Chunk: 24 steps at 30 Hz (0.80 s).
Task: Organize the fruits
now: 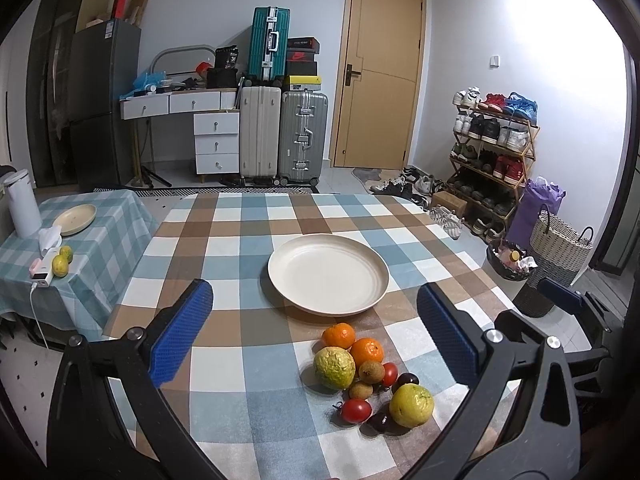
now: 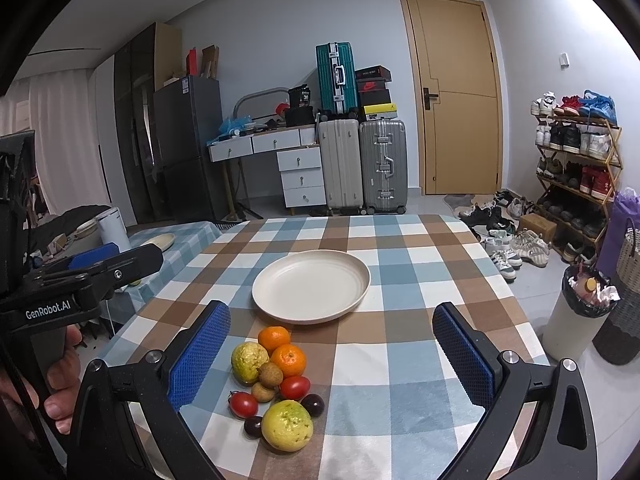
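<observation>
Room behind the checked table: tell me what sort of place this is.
Most likely a lived-in home, a combined entry and dining room. A shoe rack full of sneakers stands near the door, suitcases are stacked against the wall, and a fridge stands at left.

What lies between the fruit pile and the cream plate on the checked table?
Nothing: only bare checked cloth separates the nearest orange from the plate rim. Both wrist views show that short gap.

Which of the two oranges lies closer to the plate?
The far orange, just short of the plate; the other orange sits behind it, against the brown fruit.
</observation>
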Available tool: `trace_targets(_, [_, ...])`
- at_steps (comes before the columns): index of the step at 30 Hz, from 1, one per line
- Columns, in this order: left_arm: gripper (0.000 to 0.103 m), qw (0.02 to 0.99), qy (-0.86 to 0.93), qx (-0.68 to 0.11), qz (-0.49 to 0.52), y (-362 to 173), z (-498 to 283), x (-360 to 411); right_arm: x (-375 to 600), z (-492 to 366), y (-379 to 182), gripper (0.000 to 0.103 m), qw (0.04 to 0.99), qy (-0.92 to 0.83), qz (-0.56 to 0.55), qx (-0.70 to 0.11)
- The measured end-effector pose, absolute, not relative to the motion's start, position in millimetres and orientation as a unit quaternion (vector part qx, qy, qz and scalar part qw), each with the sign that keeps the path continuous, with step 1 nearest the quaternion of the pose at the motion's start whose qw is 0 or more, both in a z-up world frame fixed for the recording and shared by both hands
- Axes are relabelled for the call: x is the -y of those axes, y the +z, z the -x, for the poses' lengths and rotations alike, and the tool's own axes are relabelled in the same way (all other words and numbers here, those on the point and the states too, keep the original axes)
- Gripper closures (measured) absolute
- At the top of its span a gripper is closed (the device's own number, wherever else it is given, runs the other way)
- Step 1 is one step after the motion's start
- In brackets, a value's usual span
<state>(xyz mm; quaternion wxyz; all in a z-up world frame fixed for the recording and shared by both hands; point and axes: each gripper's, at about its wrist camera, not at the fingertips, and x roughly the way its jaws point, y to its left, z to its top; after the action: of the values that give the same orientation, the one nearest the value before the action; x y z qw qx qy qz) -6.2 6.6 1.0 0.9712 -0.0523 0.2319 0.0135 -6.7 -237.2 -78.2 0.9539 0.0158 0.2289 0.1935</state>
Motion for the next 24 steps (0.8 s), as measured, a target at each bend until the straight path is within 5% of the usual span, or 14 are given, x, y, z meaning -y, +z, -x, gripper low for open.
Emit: trace_targets(24, [0.001, 0.971, 0.014, -0.233, 0.052, 0.0, 7.6, -6.6, 239.7, 8.1, -78.0, 0.000, 0.954, 0.195, -0.018, -0.229])
